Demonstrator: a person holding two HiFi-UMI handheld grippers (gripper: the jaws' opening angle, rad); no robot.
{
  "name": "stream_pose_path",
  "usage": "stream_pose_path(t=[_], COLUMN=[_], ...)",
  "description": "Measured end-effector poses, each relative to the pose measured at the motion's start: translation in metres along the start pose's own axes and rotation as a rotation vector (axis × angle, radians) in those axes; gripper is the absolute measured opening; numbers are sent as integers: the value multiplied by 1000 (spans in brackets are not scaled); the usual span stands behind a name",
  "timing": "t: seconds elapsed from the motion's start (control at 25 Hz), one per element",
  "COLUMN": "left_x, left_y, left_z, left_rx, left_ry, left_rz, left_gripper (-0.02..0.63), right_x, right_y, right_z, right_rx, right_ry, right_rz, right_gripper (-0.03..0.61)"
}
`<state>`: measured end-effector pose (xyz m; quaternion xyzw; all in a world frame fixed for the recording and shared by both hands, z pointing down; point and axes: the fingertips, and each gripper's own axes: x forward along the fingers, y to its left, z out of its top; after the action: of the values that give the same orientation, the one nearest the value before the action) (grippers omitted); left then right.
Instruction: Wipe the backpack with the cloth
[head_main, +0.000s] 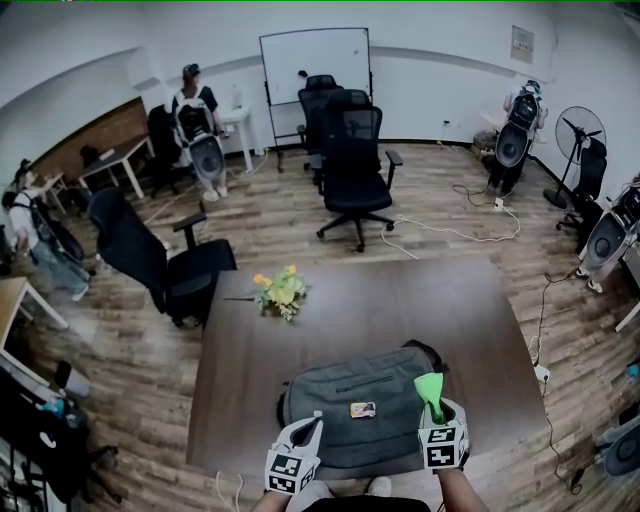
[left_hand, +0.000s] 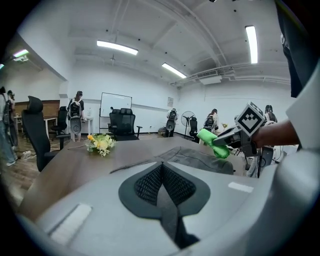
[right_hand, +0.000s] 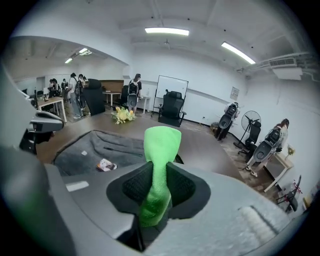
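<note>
A grey backpack (head_main: 365, 425) lies flat on the brown table (head_main: 340, 315), close to the near edge, with a small printed tag (head_main: 363, 409) on top. My right gripper (head_main: 437, 412) is shut on a bright green cloth (head_main: 430, 387), held a little above the backpack's right end. In the right gripper view the cloth (right_hand: 161, 150) sticks up between the jaws, with the backpack (right_hand: 105, 147) to the left. My left gripper (head_main: 305, 428) hovers over the backpack's left end. In the left gripper view its pads meet with nothing between them, and the backpack (left_hand: 200, 159) and cloth (left_hand: 214, 141) lie ahead.
A small bunch of yellow flowers (head_main: 280, 292) lies on the table's far left. Black office chairs stand at the left (head_main: 160, 258) and beyond the table (head_main: 352, 170). People with backpacks stand around the room, and cables (head_main: 450, 232) run over the wooden floor.
</note>
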<state>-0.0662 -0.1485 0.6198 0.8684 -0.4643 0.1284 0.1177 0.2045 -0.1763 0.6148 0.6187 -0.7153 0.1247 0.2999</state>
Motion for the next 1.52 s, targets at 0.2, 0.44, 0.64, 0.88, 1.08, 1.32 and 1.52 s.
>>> stream_pose_path(t=[0.2,0.44,0.64,0.88,1.08,1.32,1.52], left_x=[-1,-5,-17,-28,-32,-34,-39], left_y=[5,10,11,12,12,5,4], left_z=[32,62,98,111,113,113,109], left_rx=[7,-21,-20,10,14,9,15], left_ry=[-57,-114,-192,-232,-247,-248,-249], left_rz=[20,54,66,94,104,91,100], left_gripper=[19,19,18,18,20,20,18], right_x=[-16,-43,-62,-74,-75,-77,-78], right_y=[24,52,65,76,78,77,81], right_z=[55,113,146,154,156,155,152], right_rx=[27,32,27,-23,-17,-8,-7], right_ry=[-184,-388,-520,-580,-593,-596,-599], right_rz=[98,201,246,269,271,274,281], right_gripper=[84,84,83,78,77,77,78])
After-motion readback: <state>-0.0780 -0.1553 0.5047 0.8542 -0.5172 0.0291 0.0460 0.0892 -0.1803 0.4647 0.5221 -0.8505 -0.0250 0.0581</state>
